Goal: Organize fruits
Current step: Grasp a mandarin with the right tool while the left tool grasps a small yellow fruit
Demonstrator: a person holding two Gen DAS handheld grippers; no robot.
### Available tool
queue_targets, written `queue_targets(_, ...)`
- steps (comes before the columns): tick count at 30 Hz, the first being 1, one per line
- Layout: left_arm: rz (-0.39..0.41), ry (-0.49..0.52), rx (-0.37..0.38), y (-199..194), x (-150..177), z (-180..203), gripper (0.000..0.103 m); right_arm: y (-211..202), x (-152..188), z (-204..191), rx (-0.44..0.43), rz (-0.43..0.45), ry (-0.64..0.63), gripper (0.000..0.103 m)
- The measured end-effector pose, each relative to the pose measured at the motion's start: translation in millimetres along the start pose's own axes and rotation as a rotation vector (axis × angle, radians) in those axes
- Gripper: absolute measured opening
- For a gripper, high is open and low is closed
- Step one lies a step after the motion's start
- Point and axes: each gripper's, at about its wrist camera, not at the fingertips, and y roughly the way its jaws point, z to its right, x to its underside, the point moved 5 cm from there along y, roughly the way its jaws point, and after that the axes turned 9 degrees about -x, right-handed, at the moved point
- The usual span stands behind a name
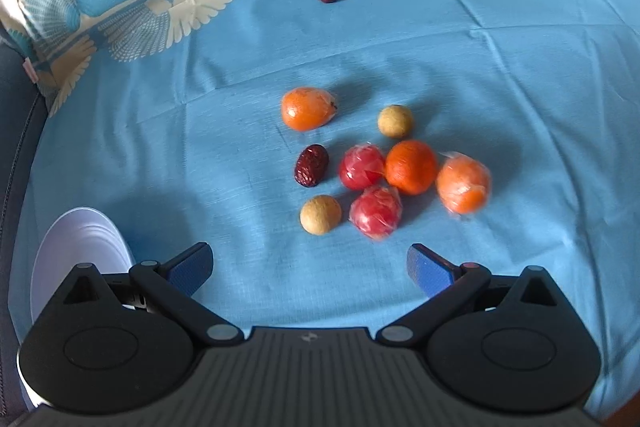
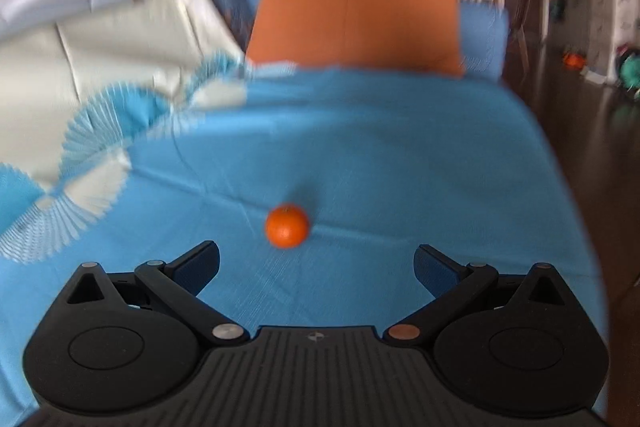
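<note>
Your left gripper (image 1: pixel 310 265) gapes wide, empty, before clustered fruit (image 1: pixel 384 171); its body half hides a white plate (image 1: pixel 80 247). Your right gripper (image 2: pixel 316 265), equally wide, faces one blurred orange (image 2: pixel 287 225).

My left camera looks down over its wide-apart fingers at the blue cloth (image 1: pixel 500 99) from fairly close above. My right camera sits lower and looks flatter across the cloth toward a room behind. Both views share only that blue cloth.
</note>
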Motion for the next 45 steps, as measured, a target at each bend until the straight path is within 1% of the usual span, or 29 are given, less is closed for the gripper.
queue_targets(2, -0.010, -0.013, 0.001, 4.2, -1.7, -0.9, 0.103, 23.5, 10.3, -5.0, -0.034, -0.031, 0.008, 0.102)
queue_targets(3, -0.010, -0.015, -0.002, 5.8, -2.5, -1.4, 0.103, 34.3, 15.8, -8.8, -0.035, -0.042, -0.006, 0.102)
queue_targets(4, -0.007, -0.013, -0.002, 6.9, -2.9, -2.1, 0.103, 43.3, 20.3, -13.2, -0.016, -0.040, -0.036, 0.102)
queue_targets(6, -0.002, 0.001, -0.010, 8.2, -2.9, -2.7, 0.103, 58.1, 24.3, -19.2, 0.055, -0.029, -0.078, 0.102)
queue_targets(8, 0.002, 0.006, -0.021, 10.1, -3.1, -3.3, 0.103, 68.1, 24.6, -20.3, 0.064, -0.023, -0.060, 0.102)
queue_targets(9, 0.005, 0.002, -0.028, 10.6, -3.0, -3.7, 0.103, 73.0, 22.9, -22.7, 0.073, -0.020, -0.073, 0.102)
queue_targets(10, 0.008, -0.005, -0.036, 11.6, -3.0, -5.2, 0.103, 78.0, 20.4, -25.4, 0.080, -0.022, -0.091, 0.095)
queue_targets(12, 0.004, -0.003, -0.040, 14.0, -3.1, -6.8, 0.103, 79.4, 13.1, -29.9, 0.070, 0.003, -0.130, 0.039)
queue_targets(13, 0.004, 0.001, -0.040, 15.1, -3.5, -7.8, 0.103, 78.3, 9.8, -29.2, 0.055, 0.001, -0.140, 0.035)
queue_targets(14, 0.011, 0.004, -0.040, 14.7, -3.9, -9.0, 0.103, 78.9, 6.9, -27.5, 0.046, -0.002, -0.130, 0.035)
queue_targets(16, 0.038, 0.001, -0.034, 12.4, -4.4, -13.1, 0.103, 62.9, 9.3, -22.7, 0.037, 0.034, -0.109, 0.035)
queue_targets(18, 0.063, 0.006, 0.004, 10.8, -4.9, -16.4, 0.103, 41.3, 22.3, -25.9, 0.022, 0.034, -0.161, 0.035)
queue_targets(19, 0.075, 0.010, 0.023, 11.0, -5.2, -17.1, 0.103, 23.5, 31.8, -28.9, -0.020, 0.030, -0.180, 0.035)
queue_targets(21, 0.090, 0.022, 0.044, 13.0, -4.7, -16.5, 0.103, -19.4, 55.0, -33.9, -0.167, 0.011, -0.177, 0.035)
queue_targets(24, 0.085, 0.034, 0.101, 15.8, -2.8, -13.3, 0.103, -86.0, 93.3, -44.9, -0.344, -0.056, -0.169, 0.035)
queue_targets(26, 0.099, 0.027, 0.154, 11.2, -1.4, -9.0, 0.103, -125.8, 118.2, -55.5, -0.440, -0.112, -0.184, 0.035)
queue_targets(29, 0.132, 0.028, 0.187, 8.9, -1.9, -3.7, 0.102, -180.0, 150.9, -74.1, -0.540, -0.173, -0.210, 0.035)
queue_targets(32, 0.138, 0.031, 0.188, 16.4, -1.1, -9.7, 0.093, -223.7, 173.4, -88.3, -0.605, -0.224, -0.173, 0.035)
queue_targets(34, 0.130, 0.028, 0.190, 21.6, 1.2, -20.1, 0.081, -248.2, 183.7, -97.5, -0.636, -0.243, -0.158, 0.035)
queue_targets(36, 0.125, 0.046, 0.216, 26.5, 2.0, -26.4, 0.078, -268.6, 192.3, -107.5, -0.663, -0.249, -0.163, 0.035)
queue_targets(38, 0.138, 0.107, 0.244, 34.2, 0.3, -22.8, 0.074, -284.8, 200.5, -117.9, -0.682, -0.250, -0.175, 0.035)
queue_targets(39, 0.139, 0.128, 0.244, 39.2, -0.5, -19.8, 0.065, -289.1, 202.5, -122.1, -0.687, -0.255, -0.179, 0.035)
queue_targets(41, 0.149, 0.136, 0.285, 45.8, -3.3, -15.5, 0.051, -297.8, 206.8, -129.6, -0.692, -0.265, -0.185, 0.035)
queue_targets(42, 0.163, 0.131, 0.303, 45.6, -4.1, -15.0, 0.031, -301.4, 209.1, -133.1, -0.687, -0.274, -0.195, 0.035)
queue_targets(43, 0.172, 0.132, 0.301, 43.3, -5.0, -14.7, 0.028, -305.5, 212.0, -136.0, -0.678, -0.285, -0.202, 0.035)
queue_targets(45, 0.213, 0.118, 0.301, 32.1, -4.1, -18.5, 0.027, -315.5, 215.6, -142.6, -0.672, -0.299, -0.210, 0.035)
